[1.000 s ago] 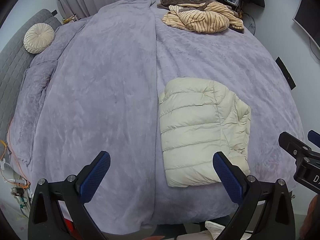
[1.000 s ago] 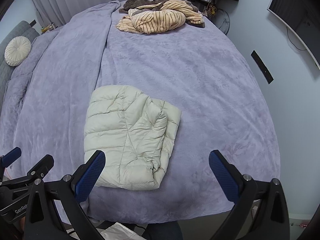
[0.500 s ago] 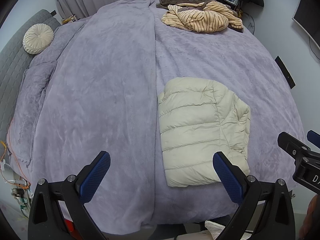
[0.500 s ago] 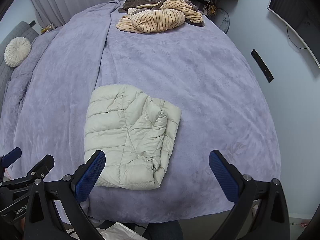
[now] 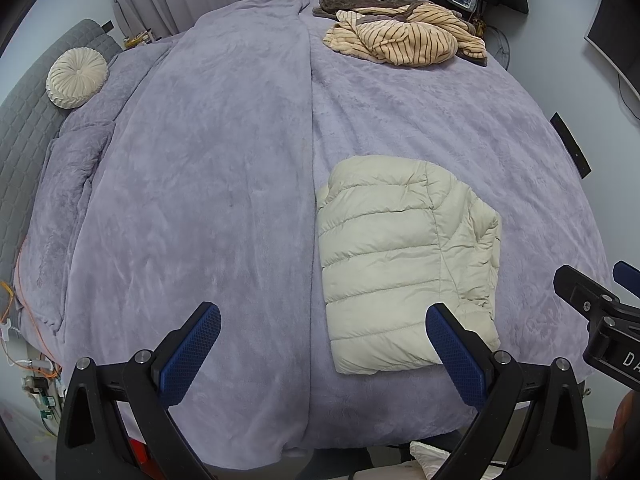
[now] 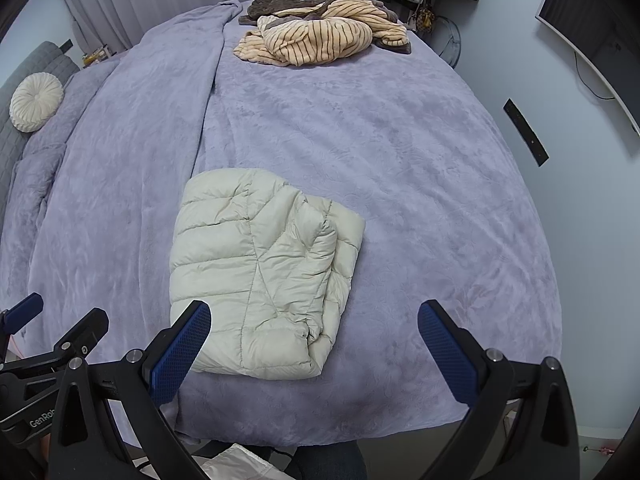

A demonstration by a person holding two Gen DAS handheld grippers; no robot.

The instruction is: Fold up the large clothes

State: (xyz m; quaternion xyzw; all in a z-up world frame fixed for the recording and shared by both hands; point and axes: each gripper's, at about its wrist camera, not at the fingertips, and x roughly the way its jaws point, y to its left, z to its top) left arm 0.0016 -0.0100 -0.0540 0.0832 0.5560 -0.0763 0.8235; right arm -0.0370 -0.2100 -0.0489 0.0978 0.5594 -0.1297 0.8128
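Note:
A cream puffer jacket [image 5: 404, 256] [image 6: 260, 268] lies folded into a compact rectangle on the lilac bedspread [image 5: 208, 184] [image 6: 420, 168], near the bed's front edge. My left gripper [image 5: 326, 350] is held open above the front edge, its right finger over the jacket's near corner and nothing between the fingers. My right gripper [image 6: 314, 346] is also open and empty, with its left finger over the jacket's near edge. Each gripper shows at the side of the other's view.
A heap of tan striped and brown clothes [image 5: 404, 34] [image 6: 320, 34] lies at the far end of the bed. A round cream cushion [image 5: 76, 78] rests by the grey headboard [image 5: 24, 128] on the left. Pale walls and a screen [image 6: 592, 36] stand to the right.
Almost nothing differs. Both views have shifted very slightly, and the jacket and both open grippers hold the same positions.

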